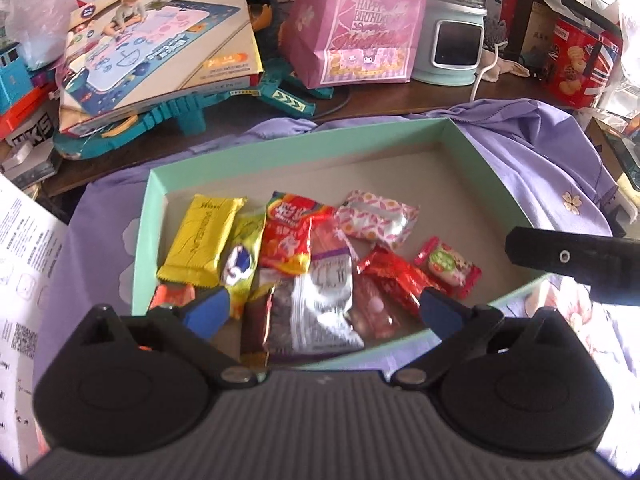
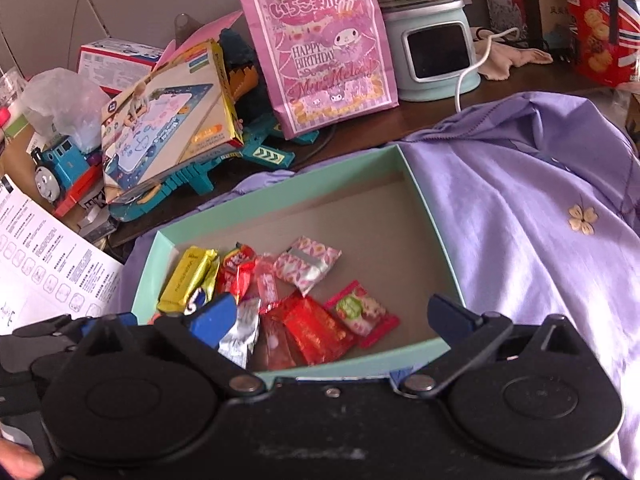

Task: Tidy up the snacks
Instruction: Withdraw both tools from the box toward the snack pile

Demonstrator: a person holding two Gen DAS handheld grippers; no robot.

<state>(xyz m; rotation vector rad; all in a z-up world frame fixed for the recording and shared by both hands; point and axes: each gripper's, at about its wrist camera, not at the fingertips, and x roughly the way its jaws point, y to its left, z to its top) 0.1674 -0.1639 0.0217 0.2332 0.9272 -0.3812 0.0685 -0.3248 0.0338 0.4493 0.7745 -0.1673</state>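
Observation:
A shallow mint-green box (image 1: 296, 144) (image 2: 272, 196) lies on a purple cloth and holds several snack packets at its near left end. Among them are a yellow bar (image 1: 200, 240) (image 2: 188, 280), a rainbow-red bag (image 1: 288, 236), a pink patterned packet (image 1: 378, 220) (image 2: 308, 266), a silver packet (image 1: 320, 312), a red wrapper (image 1: 396, 280) (image 2: 316, 332) and a strawberry candy (image 1: 446, 266) (image 2: 360, 308). My left gripper (image 1: 324, 312) hangs open over the silver packet, holding nothing. My right gripper (image 2: 330, 318) is open above the red wrapper, also holding nothing.
The purple cloth (image 2: 520, 200) spreads to the right of the box. Behind it stand a pink birthday bag (image 1: 356, 24) (image 2: 324, 48), a tilted toy box (image 1: 160, 48), a pale teal appliance (image 1: 452, 40) and a red biscuit tin (image 1: 580, 64). A printed sheet (image 2: 44, 256) lies at the left.

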